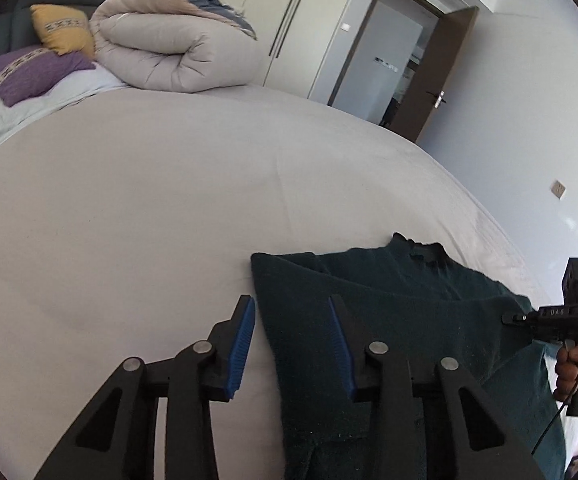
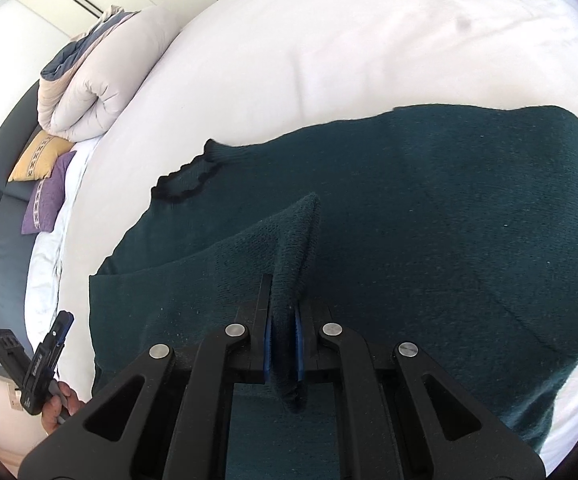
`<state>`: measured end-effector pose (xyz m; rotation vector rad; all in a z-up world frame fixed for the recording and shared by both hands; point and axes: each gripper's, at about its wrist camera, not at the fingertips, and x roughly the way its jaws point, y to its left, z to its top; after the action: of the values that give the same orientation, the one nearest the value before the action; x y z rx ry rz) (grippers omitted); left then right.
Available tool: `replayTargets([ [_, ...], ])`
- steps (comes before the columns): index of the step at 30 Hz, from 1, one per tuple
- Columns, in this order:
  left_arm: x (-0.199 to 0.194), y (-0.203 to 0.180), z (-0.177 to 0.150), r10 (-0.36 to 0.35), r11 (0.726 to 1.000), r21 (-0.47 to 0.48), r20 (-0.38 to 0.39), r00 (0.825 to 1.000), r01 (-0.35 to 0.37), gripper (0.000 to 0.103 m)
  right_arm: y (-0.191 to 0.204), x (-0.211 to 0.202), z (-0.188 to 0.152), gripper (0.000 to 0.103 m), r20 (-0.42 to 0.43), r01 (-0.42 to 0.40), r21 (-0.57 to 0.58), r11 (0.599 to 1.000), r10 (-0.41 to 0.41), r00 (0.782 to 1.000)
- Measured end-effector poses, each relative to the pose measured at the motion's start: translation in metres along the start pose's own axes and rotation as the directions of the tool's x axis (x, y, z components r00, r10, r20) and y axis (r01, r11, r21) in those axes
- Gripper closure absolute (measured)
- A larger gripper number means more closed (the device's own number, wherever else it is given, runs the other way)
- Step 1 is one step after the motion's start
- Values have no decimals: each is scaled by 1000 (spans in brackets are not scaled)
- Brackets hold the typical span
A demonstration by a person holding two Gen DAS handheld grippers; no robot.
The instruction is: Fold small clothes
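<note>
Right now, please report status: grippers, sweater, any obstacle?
Left gripper open, straddling the sweater edge. Right gripper shut on a sweater fold. Sweater flat on bed. Nothing in the way.

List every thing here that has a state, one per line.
Sweater: flat on the bed, one part lifted.
Right gripper: shut on the sweater.
Left gripper: open over the sweater's edge.
Duvet: rolled up.
Door: open.
</note>
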<state>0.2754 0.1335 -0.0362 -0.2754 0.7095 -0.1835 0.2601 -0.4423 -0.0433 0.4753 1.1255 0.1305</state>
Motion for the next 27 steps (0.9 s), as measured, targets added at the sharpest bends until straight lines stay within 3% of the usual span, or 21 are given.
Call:
replayTargets([
  [3,12,-7,-5,-9,999,34,-39,999,11,64,14,10,-6,96,-8,1,5,1000,-1,1000],
  [9,38,-13,-21,64,993,108,-137,988,-49,64,29,31,-17,96,6,-26,36,999,26,1000],
  [12,42,-15,-26,99,988,136,-151,984,-79,64,34,34,-17,96,13,-17,15,1000,17,1000],
  [15,38,-20,-27,115,983,156,-142,983,-93,64,10,21,-23,96,25,-11,7,1000,11,1000],
  [18,39,-20,-27,128,981,161,-147,981,-104,64,26,19,-22,96,42,-5,-7,1000,5,999],
  [27,36,-25,-29,158,973,186,-121,980,-134,64,-53,-36,-55,96,94,25,-52,998,-20,995],
])
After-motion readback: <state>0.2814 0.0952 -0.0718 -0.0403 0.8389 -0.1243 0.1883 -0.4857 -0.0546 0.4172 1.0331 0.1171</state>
